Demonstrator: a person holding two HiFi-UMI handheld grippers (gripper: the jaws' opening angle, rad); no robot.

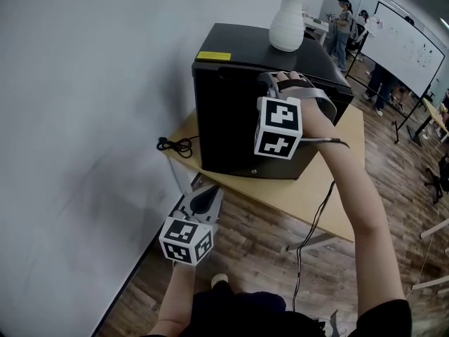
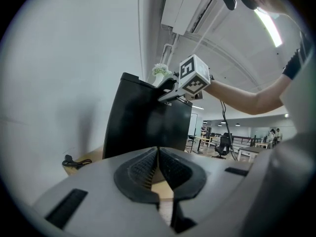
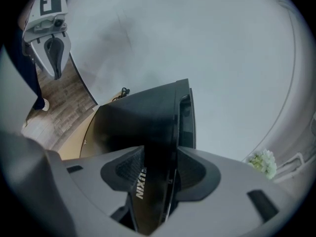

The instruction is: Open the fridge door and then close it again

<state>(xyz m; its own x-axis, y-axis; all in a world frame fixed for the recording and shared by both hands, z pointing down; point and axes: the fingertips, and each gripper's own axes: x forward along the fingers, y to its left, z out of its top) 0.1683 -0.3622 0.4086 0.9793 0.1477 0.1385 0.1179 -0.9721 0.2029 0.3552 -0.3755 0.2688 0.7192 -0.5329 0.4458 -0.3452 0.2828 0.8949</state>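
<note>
Tongs astride the fridge door (image 1: 235, 128), vase (image 1: 287, 23) riding above

Black fridge (image 1: 280, 55) stands on the wooden bench (image 1: 330, 206), its back near the white wall, with the white vase of flowers on its top. The door faces the person and looks shut or all but shut. Whether the seal is fully seated I cannot tell.

The right tongs (image 1: 270, 83) reach over the door's top edge. In the right gripper view the panel stands between the jaws, which are spread wide. The pads sit just beside its two faces and, by my reading, do not squeeze it. The left tongs (image 1: 205, 201) hang low off the bench's near corner, over the floor, well apart from the fridge. Their jaws are closed together on nothing.

Several things could go wrong from here, as I judge it:

- **Snagging the door:** if the door is already meant to be closed, drawing the right tongs away at a slant could catch a pad on the edge and tug the door ajar.
- **Losing the grip:** if the door is about to be pulled, jaws this slack may slip off the edge.
- **Disturbing the vase:** a hard pull or a slam could shift the fridge on the bench and rock the vase, which has nothing to steady it.

The black cable (image 1: 175, 144) coiled on the bench beside the fridge lies clear of both tongs.
</note>
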